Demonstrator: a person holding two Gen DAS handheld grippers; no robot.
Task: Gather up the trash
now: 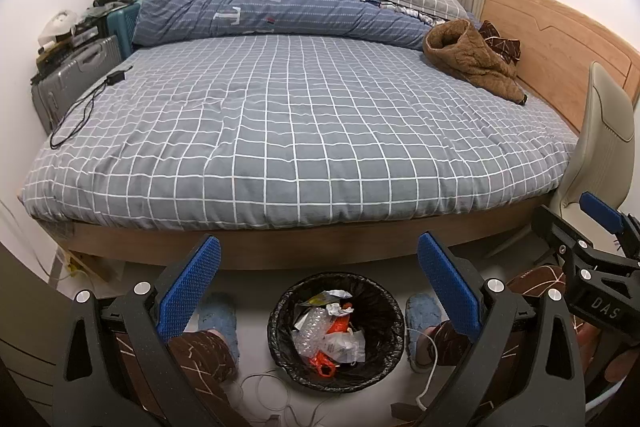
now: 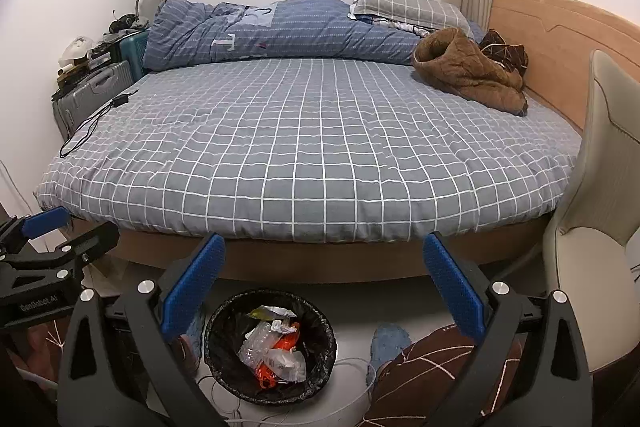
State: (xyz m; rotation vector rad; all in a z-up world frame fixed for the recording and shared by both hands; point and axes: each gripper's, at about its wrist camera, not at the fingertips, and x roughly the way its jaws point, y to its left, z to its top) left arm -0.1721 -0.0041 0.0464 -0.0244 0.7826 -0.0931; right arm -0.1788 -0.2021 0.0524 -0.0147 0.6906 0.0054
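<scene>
A round bin with a black liner (image 1: 386, 319) stands on the floor at the foot of the bed, between the person's blue slippers. It holds trash (image 1: 332, 339): clear plastic, white wrappers and orange packaging. My left gripper (image 1: 320, 287) hovers above the bin, open, with nothing between its blue pads. The right gripper (image 1: 580, 223) shows at the right edge of that view. In the right wrist view, the right gripper (image 2: 324, 279) is open and empty above the bin (image 2: 224, 331) and its trash (image 2: 276, 351). The left gripper (image 2: 60, 227) appears at the left edge.
A wide bed with a grey checked cover (image 1: 280, 131) fills the room ahead. On it lie a brown jacket (image 1: 472, 59), a blue quilt (image 1: 256, 7) and a black charger cable (image 1: 80, 107). A beige chair (image 2: 600, 187) stands right, a suitcase (image 1: 72, 79) left. White cables (image 1: 272, 395) trail on the floor.
</scene>
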